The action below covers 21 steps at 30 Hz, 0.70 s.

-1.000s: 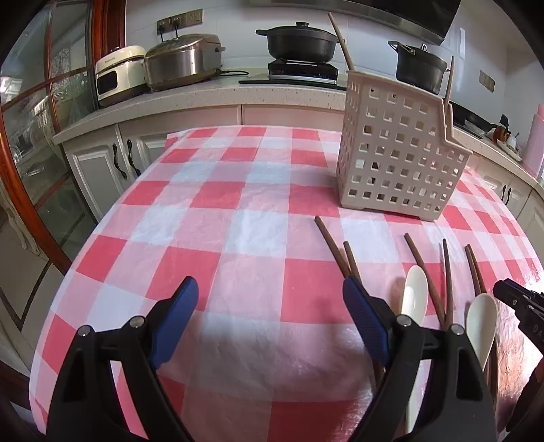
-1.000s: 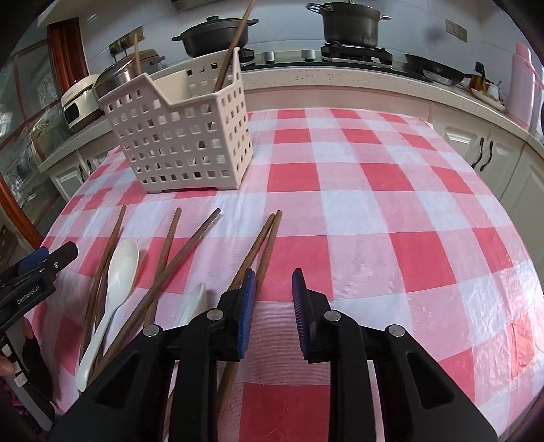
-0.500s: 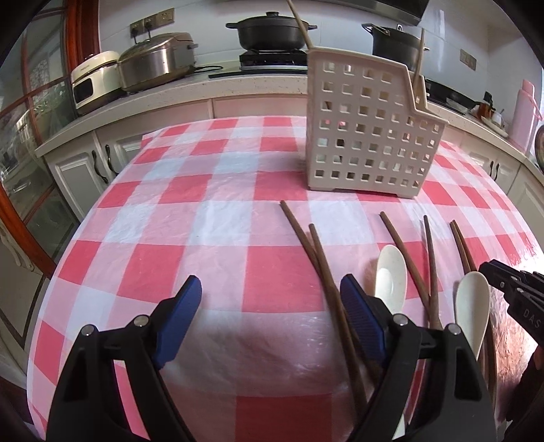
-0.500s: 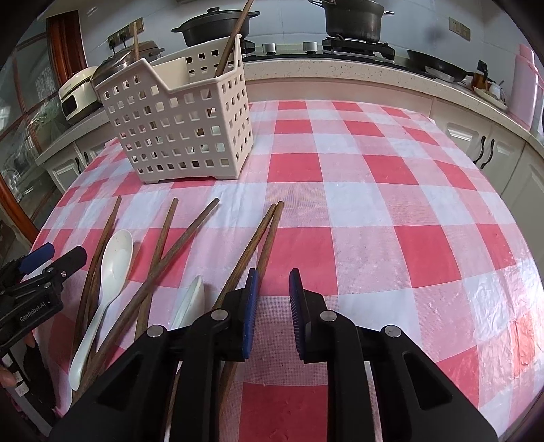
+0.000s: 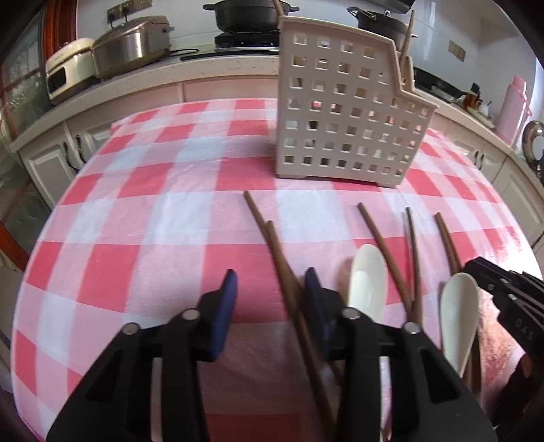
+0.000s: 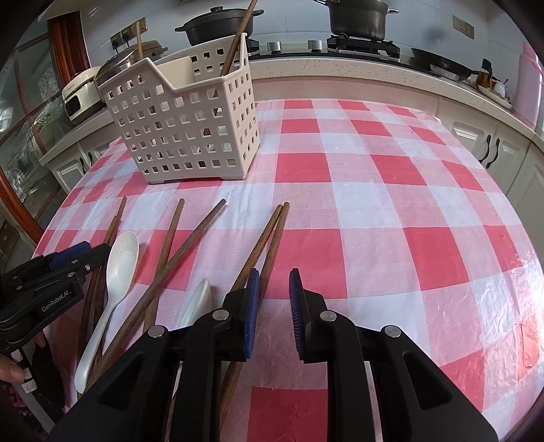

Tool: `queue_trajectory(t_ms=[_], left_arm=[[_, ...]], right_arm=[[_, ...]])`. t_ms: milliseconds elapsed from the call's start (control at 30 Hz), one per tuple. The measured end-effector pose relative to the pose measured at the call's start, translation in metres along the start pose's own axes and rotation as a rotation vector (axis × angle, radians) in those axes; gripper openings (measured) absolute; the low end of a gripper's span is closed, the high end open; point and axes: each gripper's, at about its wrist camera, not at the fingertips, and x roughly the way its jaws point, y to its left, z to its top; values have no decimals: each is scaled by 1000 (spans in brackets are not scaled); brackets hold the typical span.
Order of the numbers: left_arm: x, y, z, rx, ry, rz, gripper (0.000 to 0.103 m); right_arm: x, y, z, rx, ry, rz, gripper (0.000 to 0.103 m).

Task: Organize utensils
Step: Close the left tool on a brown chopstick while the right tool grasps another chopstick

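Note:
Several brown wooden chopsticks and two white spoons lie on the red-and-white checked tablecloth (image 5: pixel 142 217). My left gripper (image 5: pixel 271 280) hangs low over the leftmost chopstick pair (image 5: pixel 272 238). Its jaws are closing with the pair between them, next to the right pad, and the left pad stands clear of the sticks. One spoon (image 5: pixel 367 282) lies just right of it, the other spoon (image 5: pixel 457 312) further right. My right gripper (image 6: pixel 273 282) stands narrowly open with nothing between its pads; another chopstick pair (image 6: pixel 275 231) runs under its left finger. The beige slotted basket (image 6: pixel 183 119) holds two chopsticks (image 6: pixel 238 37).
The basket (image 5: pixel 346 112) stands at the back of the table. My left gripper (image 6: pixel 91 253) shows at the left edge of the right wrist view. Behind the table a counter carries a rice cooker (image 5: pixel 132 44) and black pots (image 6: pixel 357 15). Bare cloth lies to the right (image 6: pixel 391 204).
My left gripper has moved to the right and lower over the leftmost chopstick pair, and its jaws have narrowed from wide open around the sticks. The right gripper has stayed put.

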Motion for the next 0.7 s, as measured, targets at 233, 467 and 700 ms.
queue_trajectory(t_ms=[233,467,700], left_arm=[[-5,2,-4,-23,-2,-59,9],[-13,23,-3,-84,-19,-73,6],[-7,47,-4,-141,15,-54,6]], right_arm=[[2,-2,1,5,11,6,19],[3,-3,1,7,14,-1,12],[7,-6,6,25,41,-13,11]])
